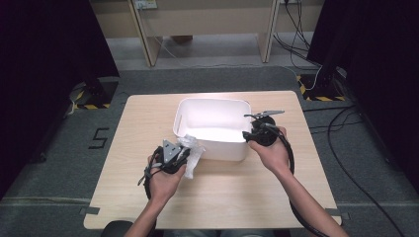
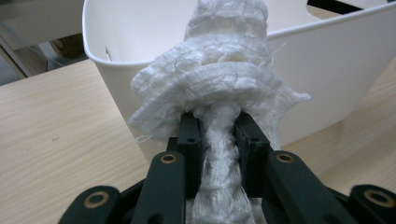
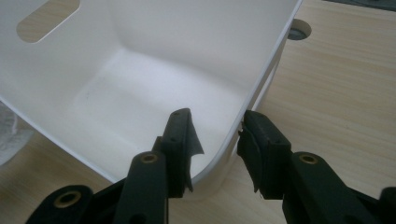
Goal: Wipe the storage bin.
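Note:
A crumpled white cloth hangs a little above the table, just outside the near left corner of a white plastic tub. My left gripper is shut on the cloth. In the left gripper view the cloth bulges over the jaws of that gripper, with the tub wall right behind it. My right gripper straddles the tub's near right corner. In the right gripper view its gripper has one jaw inside the tub wall and one outside, both against it.
The tub stands near the middle of a light wooden table. Its inside looks bare, with a handle slot in one wall. A cable hole lies in the tabletop beyond the tub. Grey carpet and cables surround the table.

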The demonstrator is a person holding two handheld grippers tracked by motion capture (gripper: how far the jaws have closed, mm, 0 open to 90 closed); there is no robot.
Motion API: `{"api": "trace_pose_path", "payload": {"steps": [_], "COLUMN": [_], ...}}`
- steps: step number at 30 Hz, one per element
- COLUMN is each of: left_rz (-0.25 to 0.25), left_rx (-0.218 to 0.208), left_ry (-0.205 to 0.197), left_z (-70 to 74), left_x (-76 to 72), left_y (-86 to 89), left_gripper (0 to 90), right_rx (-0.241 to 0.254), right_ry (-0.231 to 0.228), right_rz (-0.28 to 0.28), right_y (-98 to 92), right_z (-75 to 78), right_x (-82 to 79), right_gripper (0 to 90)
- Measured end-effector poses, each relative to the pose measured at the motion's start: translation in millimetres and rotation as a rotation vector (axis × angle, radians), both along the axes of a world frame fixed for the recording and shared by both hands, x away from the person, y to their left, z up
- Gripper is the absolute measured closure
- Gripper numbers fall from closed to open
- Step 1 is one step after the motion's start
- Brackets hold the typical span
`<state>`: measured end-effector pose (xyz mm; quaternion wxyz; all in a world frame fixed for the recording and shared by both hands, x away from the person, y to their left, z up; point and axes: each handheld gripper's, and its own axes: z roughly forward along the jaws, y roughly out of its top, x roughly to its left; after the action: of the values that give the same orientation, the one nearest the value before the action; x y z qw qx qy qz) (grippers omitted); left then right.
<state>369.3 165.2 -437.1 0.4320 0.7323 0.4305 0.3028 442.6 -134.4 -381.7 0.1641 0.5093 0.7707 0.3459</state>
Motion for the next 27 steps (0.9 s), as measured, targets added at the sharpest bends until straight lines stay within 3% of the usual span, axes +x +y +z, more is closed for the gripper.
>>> {"api": "trace_pose_path", "payload": {"steps": [11, 27], "left_rz": [-0.002, -0.005], "left_rx": [0.013, 0.041], "left_ry": [0.009, 0.055], "left_z": [-5.0, -23.6], "left_x": [2.8, 9.5], "left_y": [-3.6, -8.0], "left_gripper": [74.9, 74.8], "right_rx": [0.001, 0.001], "right_ry": [0.002, 0.002], "right_rz": [-0.003, -0.004], "right_y": [0.5, 0.6], "right_z": [0.0, -0.1], "right_x": [-0.5, -0.4], "right_gripper": [63.5, 62.7]}}
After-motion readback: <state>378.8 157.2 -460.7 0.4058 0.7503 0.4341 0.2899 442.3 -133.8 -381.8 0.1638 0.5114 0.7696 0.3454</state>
